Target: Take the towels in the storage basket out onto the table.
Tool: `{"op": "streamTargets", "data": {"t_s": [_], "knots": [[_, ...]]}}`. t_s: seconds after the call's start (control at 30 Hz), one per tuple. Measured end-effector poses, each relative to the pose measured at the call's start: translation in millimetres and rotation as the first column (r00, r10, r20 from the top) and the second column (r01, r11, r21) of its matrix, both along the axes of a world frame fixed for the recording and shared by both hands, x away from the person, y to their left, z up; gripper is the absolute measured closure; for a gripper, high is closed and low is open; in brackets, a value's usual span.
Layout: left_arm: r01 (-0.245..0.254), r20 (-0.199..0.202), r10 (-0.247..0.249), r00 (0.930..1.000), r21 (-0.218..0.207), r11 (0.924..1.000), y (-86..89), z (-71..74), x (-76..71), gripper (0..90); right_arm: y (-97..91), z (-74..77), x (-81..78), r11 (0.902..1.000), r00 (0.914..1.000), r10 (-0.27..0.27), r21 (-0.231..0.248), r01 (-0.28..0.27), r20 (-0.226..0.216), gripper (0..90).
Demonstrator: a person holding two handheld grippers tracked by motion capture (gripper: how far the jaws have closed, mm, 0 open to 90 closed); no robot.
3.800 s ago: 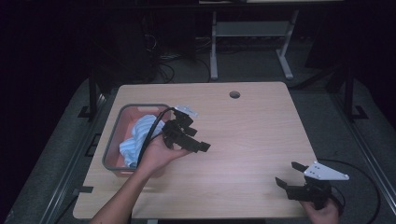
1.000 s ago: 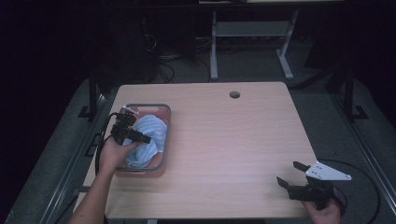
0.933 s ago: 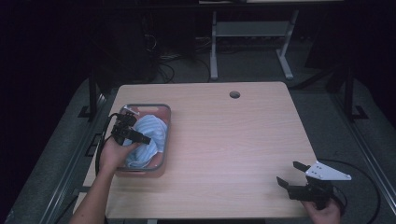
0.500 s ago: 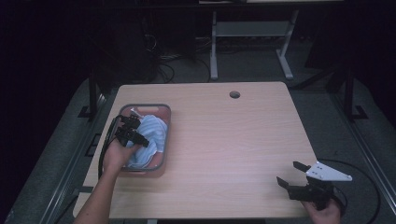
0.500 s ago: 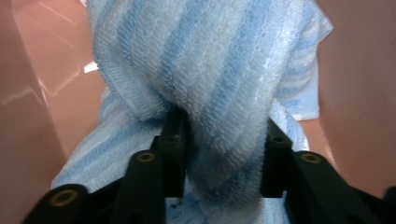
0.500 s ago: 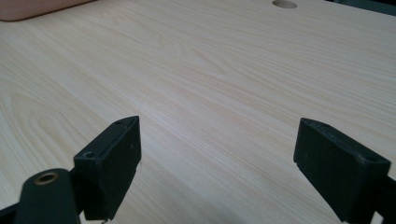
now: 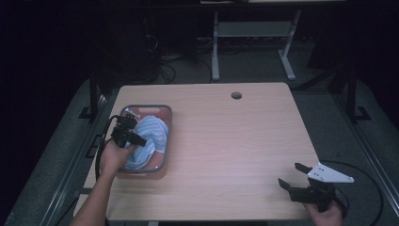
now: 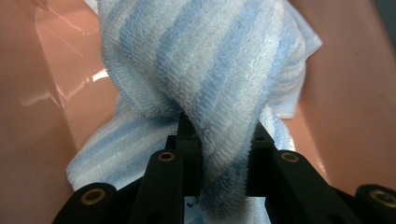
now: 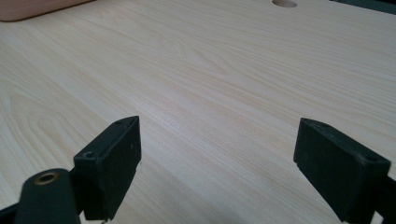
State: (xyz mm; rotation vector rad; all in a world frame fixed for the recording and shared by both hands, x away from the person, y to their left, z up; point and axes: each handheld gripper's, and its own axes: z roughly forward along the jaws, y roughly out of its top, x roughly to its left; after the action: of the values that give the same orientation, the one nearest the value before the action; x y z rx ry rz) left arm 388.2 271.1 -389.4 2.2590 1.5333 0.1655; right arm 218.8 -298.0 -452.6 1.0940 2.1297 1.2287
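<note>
A blue and white striped towel (image 7: 150,136) lies bunched inside a pink bin (image 7: 162,113) at the table's left side. My left gripper (image 7: 131,139) reaches into the bin from its left and is shut on a fold of the towel (image 8: 224,154); the cloth bulges above the jaws and pink bin walls (image 8: 355,93) rise on both sides. My right gripper (image 7: 294,176) rests at the table's front right corner, held by a hand, jaws wide apart. In the right gripper view, my right gripper (image 9: 233,163) has nothing but bare wood between its jaws.
The wooden table (image 7: 235,141) has a round cable hole (image 7: 236,95) near its far edge, which also appears as the hole (image 9: 285,3) in the right gripper view. A corner of the pink bin (image 9: 28,9) lies at the top left there. Dark floor and a metal stand (image 7: 254,33) lie beyond.
The left gripper carried the towel from above the table's middle left down into the bin, then shifted slightly within it. The right gripper has stayed still.
</note>
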Motion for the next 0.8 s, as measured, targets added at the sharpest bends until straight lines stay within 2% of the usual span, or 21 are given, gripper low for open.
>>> {"op": "streamTargets", "data": {"t_s": [0.13,0.27,0.5,0.8], "knots": [[-0.008,0.018,0.009,0.9998,-0.011,0.9999,3.4,7.7,-2.5,73.2,-1.1,0.3,-0.4,1.0,1.0,-0.003,-0.003,0.003,0.002,14.5],[-0.011,0.037,0.012,0.9992,-0.042,0.9991,5.3,16.1,-5.1,73.1,-2.7,0.4,-0.4,0.9999,1.0,-0.009,0.004,0.009,0.003,14.5],[0.003,0.073,0.0,0.9973,-0.05,0.9987,2.5,29.2,-8.5,73.1,-0.6,-1.4,0.9,1.0,1.0,-0.001,-0.004,0.001,-0.005,14.5],[0.006,0.113,0.006,0.9935,-0.102,0.9948,8.1,45.6,-13.5,73.1,-0.8,-1.5,1.6,1.0,0.9999,-0.009,-0.003,0.009,-0.006,14.5]]}}
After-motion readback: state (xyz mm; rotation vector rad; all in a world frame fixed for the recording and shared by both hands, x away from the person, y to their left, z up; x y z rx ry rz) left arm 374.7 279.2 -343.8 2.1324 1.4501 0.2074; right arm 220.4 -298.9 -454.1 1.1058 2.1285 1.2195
